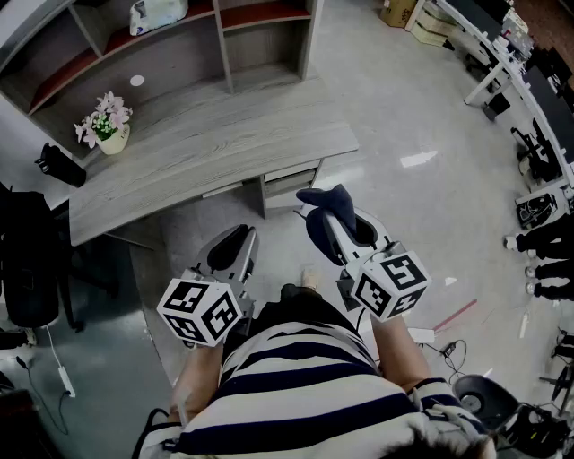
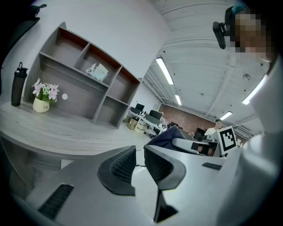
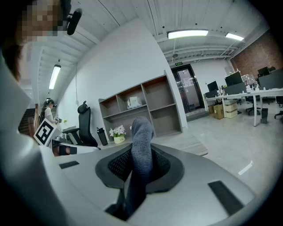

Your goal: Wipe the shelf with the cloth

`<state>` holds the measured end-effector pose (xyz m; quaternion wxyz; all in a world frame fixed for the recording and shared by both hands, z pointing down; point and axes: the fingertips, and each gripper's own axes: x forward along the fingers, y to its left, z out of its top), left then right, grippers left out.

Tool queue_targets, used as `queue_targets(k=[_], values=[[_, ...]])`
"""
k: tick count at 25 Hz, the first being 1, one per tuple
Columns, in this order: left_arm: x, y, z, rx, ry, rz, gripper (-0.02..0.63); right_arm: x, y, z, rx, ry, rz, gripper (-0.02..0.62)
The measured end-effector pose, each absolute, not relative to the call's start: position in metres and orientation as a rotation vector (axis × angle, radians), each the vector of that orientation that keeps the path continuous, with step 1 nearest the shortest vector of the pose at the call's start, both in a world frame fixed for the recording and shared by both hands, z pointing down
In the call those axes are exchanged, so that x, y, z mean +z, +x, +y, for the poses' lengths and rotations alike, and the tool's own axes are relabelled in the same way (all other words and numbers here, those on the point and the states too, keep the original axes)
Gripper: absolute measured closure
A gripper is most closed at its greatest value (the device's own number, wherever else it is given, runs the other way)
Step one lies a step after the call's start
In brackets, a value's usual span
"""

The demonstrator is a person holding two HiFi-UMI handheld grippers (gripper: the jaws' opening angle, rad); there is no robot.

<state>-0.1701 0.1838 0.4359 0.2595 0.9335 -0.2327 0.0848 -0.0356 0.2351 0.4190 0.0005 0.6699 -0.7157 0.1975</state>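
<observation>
- The cloth (image 1: 323,208), dark blue-grey, is pinched in the right hand-held gripper (image 1: 341,229). In the right gripper view it stands up between the two jaws as a rolled fold, with its lower end trailing down into the gripper's body.
- The right hand-held gripper is clenched on the cloth, with both ribbed pads pressing its sides.
- The cloth hangs in the air over the floor (image 1: 404,116), near the front edge of the tabletop (image 1: 206,152), touching neither the tabletop nor the shelf.
- The left hand-held gripper (image 2: 139,160) is held just beside the right one, lower in the head view. Its jaws are drawn nearly together, with only a thin slit between the pads and nothing in it.
- The shelf (image 1: 224,45), a grey open unit with reddish inner boards, stands along the back of the tabletop, well apart from the cloth.
- A white bag (image 1: 157,13) sits in one of the shelf's upper compartments.
- On the tabletop near its left end stand a pale pot of pink flowers (image 1: 109,125) and a dark bottle (image 1: 61,166).
- A black office chair (image 1: 27,260) stands off the tabletop's left end.
- The person's striped shirt (image 1: 305,394) fills the bottom of the head view, behind both grippers' marker cubes.
</observation>
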Motion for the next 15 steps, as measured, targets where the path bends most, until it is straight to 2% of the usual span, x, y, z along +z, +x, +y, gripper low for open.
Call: queue_targets(k=[15], values=[[0.433, -0.16, 0.167, 0.192, 2.516, -0.667, 0.537, 0.421, -0.025, 0.216, 0.644, 2.066, -2.285, 0.518]])
